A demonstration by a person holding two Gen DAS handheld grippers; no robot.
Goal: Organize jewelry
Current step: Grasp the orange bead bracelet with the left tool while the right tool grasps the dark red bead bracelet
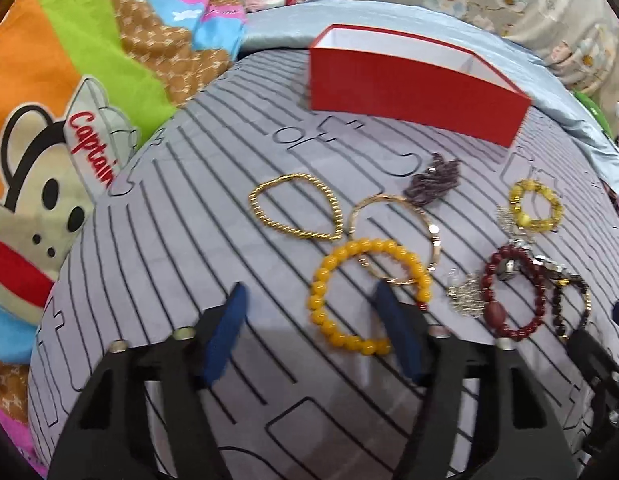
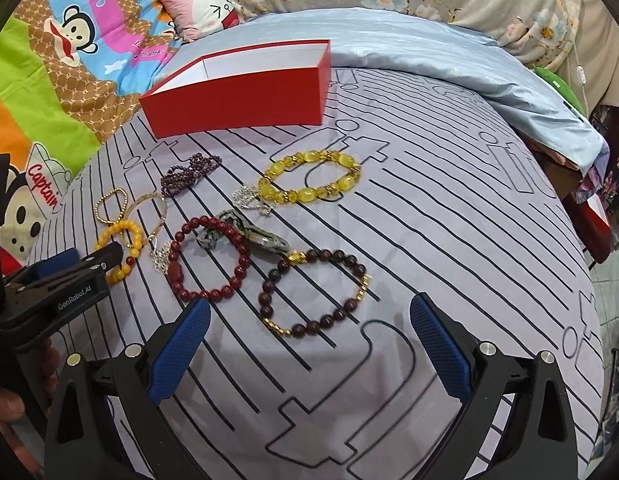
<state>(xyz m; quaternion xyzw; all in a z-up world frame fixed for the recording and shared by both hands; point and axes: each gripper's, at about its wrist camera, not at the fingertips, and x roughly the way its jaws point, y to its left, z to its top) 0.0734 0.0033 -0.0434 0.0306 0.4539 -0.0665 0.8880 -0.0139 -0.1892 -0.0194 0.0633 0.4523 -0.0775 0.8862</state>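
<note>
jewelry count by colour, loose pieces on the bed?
Yellow bead bracelets: 2
Gold metal bracelets: 2
Red bead bracelet: 1
Dark brown bead bracelet: 1
Purple bead strand: 1
Silver chain pieces: 2
Grey-green piece: 1
Total: 10

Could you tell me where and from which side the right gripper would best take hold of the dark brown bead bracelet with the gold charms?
Probably the near arc of the dark brown bracelet, from above. It lies flat as an open ring directly ahead of the open right gripper, so one finger could drop inside the loop and one outside. That near stretch lies apart from the red bead bracelet and the green-grey piece.
</note>
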